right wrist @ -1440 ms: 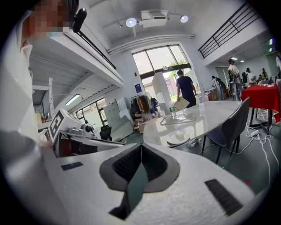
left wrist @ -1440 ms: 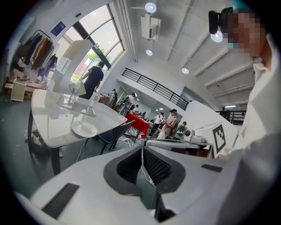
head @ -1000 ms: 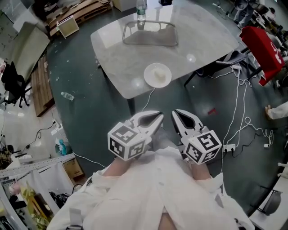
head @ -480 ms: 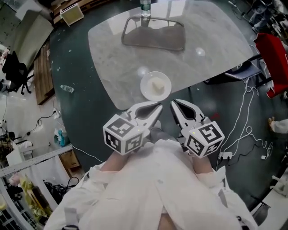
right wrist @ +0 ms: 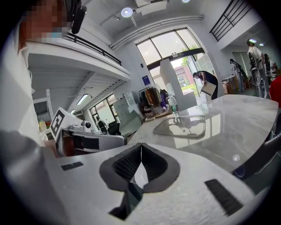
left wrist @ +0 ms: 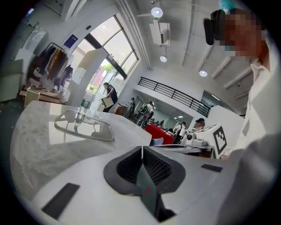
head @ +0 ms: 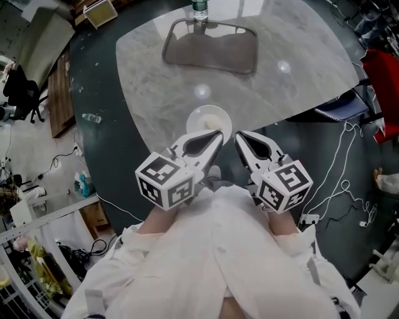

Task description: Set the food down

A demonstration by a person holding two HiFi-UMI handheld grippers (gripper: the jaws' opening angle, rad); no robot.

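A white plate (head: 206,117) with a pale piece of food (head: 212,122) lies at the near edge of the marble table (head: 156,75). My left gripper (head: 219,134) is shut and empty, its tip just over the plate's near rim. Beside it, my right gripper (head: 237,137) is also shut with nothing between its jaws, off the table edge. In the left gripper view the left gripper (left wrist: 142,148) points along the tabletop. The right gripper (right wrist: 141,145) does the same in the right gripper view. The plate is hidden in both gripper views.
A grey tray (head: 212,50) sits at the table's far side with a water bottle (head: 199,11) behind it; both show as the tray (left wrist: 83,127) and bottle (right wrist: 174,109) in the gripper views. Cables (head: 340,180) trail over the dark floor at right. People stand in the background.
The table and plate have come closer in the head view. Both shut grippers now reach up to the plate's near edge, where a second ago they were well short of it.
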